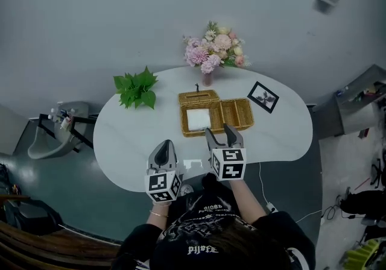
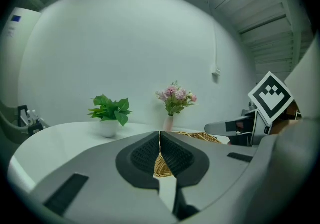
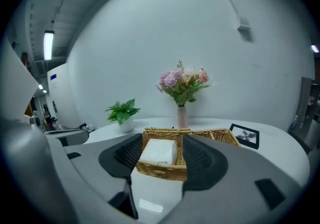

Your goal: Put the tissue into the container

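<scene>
White square tissue pack (image 1: pixel 198 119) lies in tan woven wicker basket (image 1: pixel 238 113), left compartment. Right gripper (image 1: pixel 219 131) jaws wide, empty, basket at 12 o'clock. Left gripper (image 1: pixel 165 144) jaws pressed together, empty.

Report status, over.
Left gripper shut, empty. Right gripper open, empty, facing basket. Tissue pack lying in basket's left compartment. Nothing in the way.

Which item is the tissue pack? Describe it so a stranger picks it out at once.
Start at the white table and find the wicker basket at its middle, in front of the vase of pink flowers. The tissue pack lies in the basket's large left compartment. It is the only flat white block there; the smaller compartments to its right look empty.
</scene>
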The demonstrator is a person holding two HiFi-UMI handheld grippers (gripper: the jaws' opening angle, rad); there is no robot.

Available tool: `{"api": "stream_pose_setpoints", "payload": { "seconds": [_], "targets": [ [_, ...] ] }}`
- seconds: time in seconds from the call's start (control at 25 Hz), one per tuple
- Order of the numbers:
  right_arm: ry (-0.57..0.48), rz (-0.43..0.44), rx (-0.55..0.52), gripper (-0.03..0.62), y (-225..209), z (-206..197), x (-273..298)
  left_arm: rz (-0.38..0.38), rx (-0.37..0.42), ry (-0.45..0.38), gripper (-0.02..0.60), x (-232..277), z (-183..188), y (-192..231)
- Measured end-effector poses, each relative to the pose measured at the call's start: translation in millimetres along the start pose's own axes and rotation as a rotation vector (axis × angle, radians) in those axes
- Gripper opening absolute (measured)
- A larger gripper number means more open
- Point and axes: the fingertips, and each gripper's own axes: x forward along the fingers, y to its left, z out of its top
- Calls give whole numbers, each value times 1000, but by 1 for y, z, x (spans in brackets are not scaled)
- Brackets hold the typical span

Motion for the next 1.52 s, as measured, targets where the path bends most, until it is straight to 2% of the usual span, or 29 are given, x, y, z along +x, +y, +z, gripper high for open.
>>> {"api": "stream_pose_setpoints", "payload": {
  "seconds": [0.12,0.4,0.52,0.64,0.76,0.92,1.04,1.12,1.52],
  "targets": [
    [-5,-20,-4,267,5,-11,-11,-19,1,2,26,-10,-5,-2],
    [-60,-50,-144,267,25,-19,-35,-55,9,3,26,-26,-12,-10],
    [-84,-64,-171,265,31,-18,-42,-74,24,-1,26,-28,-12,-14],
    [-95,-62,-135,205,30,-22,-46,-81,29,-6,26,-32,-11,-16],
    [-107,-64,-105,181,27,-23,-48,-89,35,-10,26,-34,-12,-18],
    [-123,-93,-103,84,24,-20,-53,-104,40,-11,26,-36,-12,-21],
    [-128,-101,-107,41,23,-18,-55,-114,41,-9,26,-35,-13,-23],
    [-138,-94,-110,25,24,-18,-55,-122,44,-8,26,-35,-13,-25],
    [-171,-100,-133,23,27,-13,-62,-144,49,-3,26,-34,-17,-29]
  ]
}}
